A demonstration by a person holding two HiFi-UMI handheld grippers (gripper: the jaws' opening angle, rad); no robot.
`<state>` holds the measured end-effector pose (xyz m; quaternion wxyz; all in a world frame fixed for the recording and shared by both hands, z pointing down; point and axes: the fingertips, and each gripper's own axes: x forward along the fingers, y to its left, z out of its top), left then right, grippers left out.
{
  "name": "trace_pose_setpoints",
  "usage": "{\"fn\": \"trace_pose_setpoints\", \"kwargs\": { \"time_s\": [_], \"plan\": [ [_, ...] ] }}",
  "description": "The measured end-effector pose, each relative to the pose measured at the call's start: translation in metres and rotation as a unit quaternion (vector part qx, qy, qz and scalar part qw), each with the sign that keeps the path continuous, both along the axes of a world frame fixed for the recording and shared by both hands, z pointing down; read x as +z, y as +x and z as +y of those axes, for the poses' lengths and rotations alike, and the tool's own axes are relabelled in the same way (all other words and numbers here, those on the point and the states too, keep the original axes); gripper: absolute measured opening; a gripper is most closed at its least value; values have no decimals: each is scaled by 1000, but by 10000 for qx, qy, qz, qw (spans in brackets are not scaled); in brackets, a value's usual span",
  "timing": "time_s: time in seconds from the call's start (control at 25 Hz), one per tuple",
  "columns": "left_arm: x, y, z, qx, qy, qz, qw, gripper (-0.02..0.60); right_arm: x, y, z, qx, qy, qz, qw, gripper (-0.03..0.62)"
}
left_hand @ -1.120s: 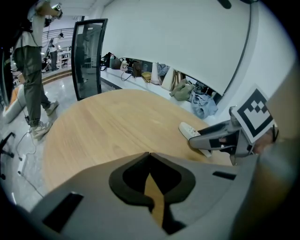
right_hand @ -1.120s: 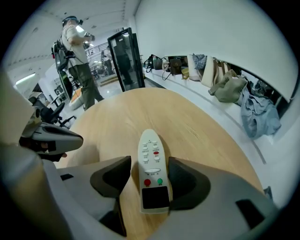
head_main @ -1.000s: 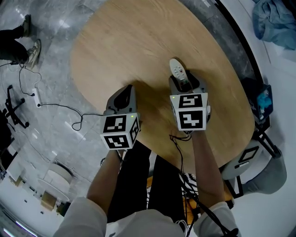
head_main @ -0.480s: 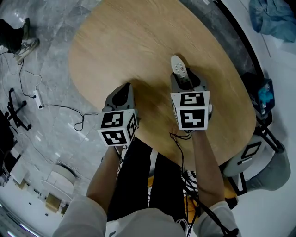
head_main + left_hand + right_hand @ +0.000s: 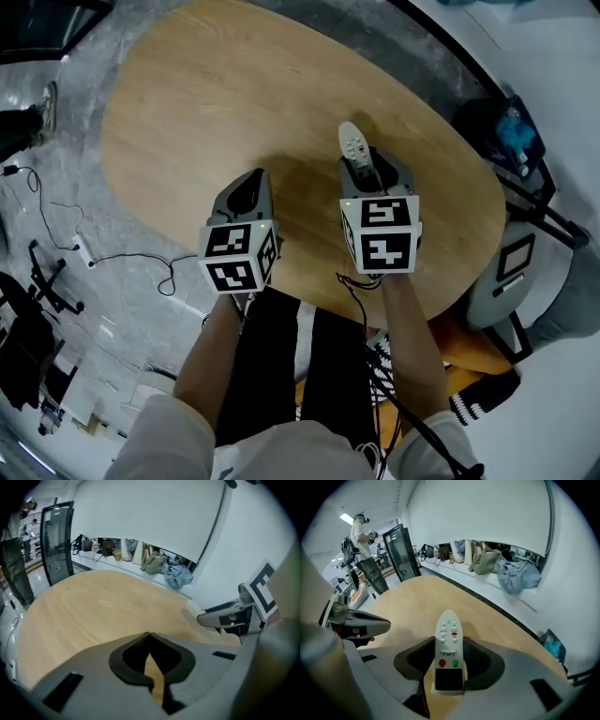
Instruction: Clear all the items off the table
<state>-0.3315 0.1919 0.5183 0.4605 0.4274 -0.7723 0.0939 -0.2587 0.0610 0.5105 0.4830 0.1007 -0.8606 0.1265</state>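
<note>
A white remote control [image 5: 353, 146] with red and green buttons lies lengthwise between the jaws of my right gripper [image 5: 368, 165] over the near right part of the oval wooden table [image 5: 234, 94]. In the right gripper view the jaws press on both sides of the remote [image 5: 449, 631], and its front half sticks out past the right gripper [image 5: 448, 642]. My left gripper [image 5: 251, 180] is at the table's near edge, a hand's width to the left, shut and empty. In the left gripper view the tips of the left gripper [image 5: 149, 633] meet, with bare tabletop [image 5: 84, 606] ahead.
A grey chair [image 5: 511, 272] stands by the table's right side. Cables [image 5: 141, 258] trail over the marble floor at the left. Bags and clothes [image 5: 506, 573] line the far wall. A person [image 5: 361, 531] stands by a glass door [image 5: 403, 550] beyond the table.
The head view has swung, so the table now sits further left in it. Both grippers keep about the same places. The remote stays between the right jaws.
</note>
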Motion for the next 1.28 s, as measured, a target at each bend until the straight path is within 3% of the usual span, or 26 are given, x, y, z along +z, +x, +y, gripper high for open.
{"fn": "trace_pose_setpoints", "kwargs": {
  "time_s": [0.32, 0.64, 0.88, 1.12, 1.28],
  "plan": [
    [-7, 103, -81, 1283, -25, 43, 9917, 9, -15, 141, -62, 1448, 44, -2, 9895, 196],
    [-16, 227, -162, 2584, 42, 26, 9660, 9, -24, 296, -109, 2861, 88, -2, 9582, 196],
    [-26, 331, -206, 3329, 167, 143, 9427, 9, -35, 410, -124, 3766, 70, 67, 9263, 196],
    [-25, 426, -223, 4107, 175, 285, 9111, 9, -46, 530, -121, 4923, 56, 166, 8702, 196],
    [-21, 477, -224, 4445, 107, 363, 8950, 9, -45, 579, -114, 5394, -19, 84, 8420, 196]
  ]
}}
